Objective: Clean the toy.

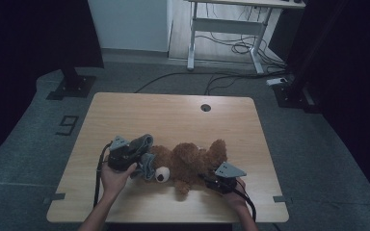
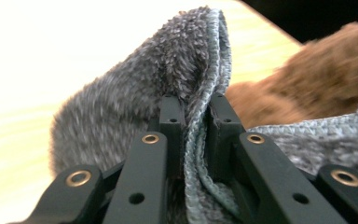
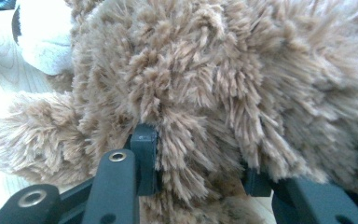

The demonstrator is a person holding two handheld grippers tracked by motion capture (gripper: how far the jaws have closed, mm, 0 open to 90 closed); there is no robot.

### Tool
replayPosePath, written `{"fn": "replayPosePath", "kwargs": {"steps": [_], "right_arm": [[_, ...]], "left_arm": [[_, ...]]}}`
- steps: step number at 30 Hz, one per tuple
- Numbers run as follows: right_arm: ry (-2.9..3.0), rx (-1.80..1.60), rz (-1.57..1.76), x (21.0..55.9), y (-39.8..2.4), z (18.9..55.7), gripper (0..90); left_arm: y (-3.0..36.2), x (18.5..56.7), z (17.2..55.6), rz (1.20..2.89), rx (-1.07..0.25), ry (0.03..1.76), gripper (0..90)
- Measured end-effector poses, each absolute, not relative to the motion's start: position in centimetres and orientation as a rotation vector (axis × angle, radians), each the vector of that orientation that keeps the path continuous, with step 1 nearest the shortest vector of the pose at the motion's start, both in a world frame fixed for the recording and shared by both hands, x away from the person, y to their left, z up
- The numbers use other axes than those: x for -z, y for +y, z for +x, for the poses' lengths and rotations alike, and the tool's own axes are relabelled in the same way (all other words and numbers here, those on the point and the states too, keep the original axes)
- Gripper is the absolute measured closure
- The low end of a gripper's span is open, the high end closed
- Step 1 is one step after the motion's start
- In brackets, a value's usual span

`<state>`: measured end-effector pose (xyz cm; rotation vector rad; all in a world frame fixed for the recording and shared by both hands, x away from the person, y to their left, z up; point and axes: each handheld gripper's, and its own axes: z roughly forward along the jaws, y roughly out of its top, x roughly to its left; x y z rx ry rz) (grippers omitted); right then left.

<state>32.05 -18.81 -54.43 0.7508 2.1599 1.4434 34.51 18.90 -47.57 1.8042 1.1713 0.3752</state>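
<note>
From the high view, a brown bear (image 1: 192,161) lies on its back on the bench (image 1: 173,115), with its head toward the left gripper (image 1: 125,153). A grey hat (image 1: 144,154) sits by the bear's head, partly on it and partly lifted up. The left gripper is at the hat, and the right gripper (image 1: 224,180) is down at the bear's body. In the left gripper view, the hat (image 2: 168,84) stands right between the jaws. The jaws are pressed almost together and pinch a fold of the hat's edge. The fuzzy side bulges out to the left of the jaws, and the knit side hangs to the right. The bear (image 2: 326,79) is past the jaws on the right, a bit blurry. In the right gripper view, the bear (image 3: 223,79) is right up against the jaws. The jaws are part way shut and pinch a tuft of its fur and body. Its white nose (image 3: 42,37) is far off, up and left of the jaws. I think the job is to put the hat on the bear or pull it off, and I cannot tell which. The hat is gripped and the bear is held down, so the grabbing is done. Moving the hat all the way is left.
</note>
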Motion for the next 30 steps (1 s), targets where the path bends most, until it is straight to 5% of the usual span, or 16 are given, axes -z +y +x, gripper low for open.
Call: {"fn": "replayPosePath", "kwargs": {"steps": [7, 16, 30], "right_arm": [[2.159, -1.448, 0.76, 54.5, -18.9, 32.1, 56.6], [2.16, -1.457, 0.771, 54.5, -19.2, 32.2, 56.6], [2.16, -1.443, 0.751, 54.5, -19.0, 32.0, 56.6]], "left_arm": [[19.3, 50.7, 34.9, 1.873, -0.3, 1.243, 78.9], [16.6, 43.6, 34.2, 1.824, -0.39, 1.077, 78.7], [-2.0, 37.7, 35.2, 2.034, -0.332, 0.72, 78.0]]}}
